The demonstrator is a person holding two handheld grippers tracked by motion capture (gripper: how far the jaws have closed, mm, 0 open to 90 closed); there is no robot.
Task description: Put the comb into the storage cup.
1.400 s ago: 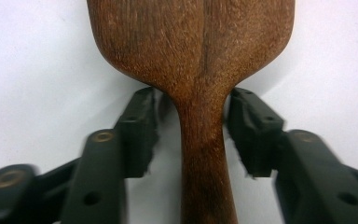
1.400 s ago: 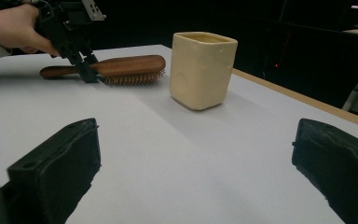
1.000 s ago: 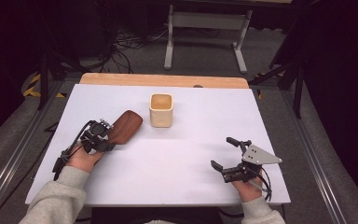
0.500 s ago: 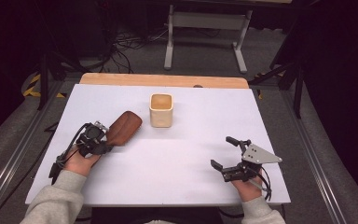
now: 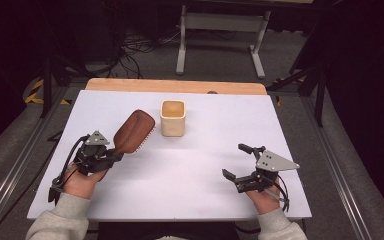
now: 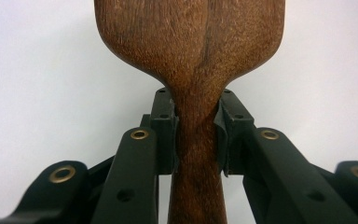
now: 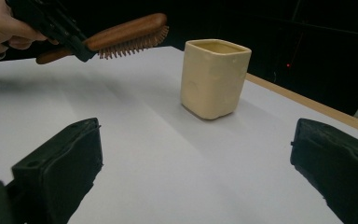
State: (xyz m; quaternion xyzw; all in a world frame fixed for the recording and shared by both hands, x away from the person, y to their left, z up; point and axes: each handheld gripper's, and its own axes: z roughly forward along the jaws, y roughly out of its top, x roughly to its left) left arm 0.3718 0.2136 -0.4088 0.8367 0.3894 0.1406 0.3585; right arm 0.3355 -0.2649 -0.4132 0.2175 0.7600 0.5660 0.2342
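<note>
The hairbrush, at left of centre in the high view, has a reddish-brown wooden back with darker grain streaks running along it, plain in the left gripper view; its bristles are brown. The square cup, just above centre, is pale cream all over, glossy, unpatterned. The counter is flat white, with a strip of light tan wood along its upper edge. The left gripper is matte black with brass-coloured rivets. The right gripper, lower right, is black under a grey plate. The sleeves at the bottom edge are light grey.
</note>
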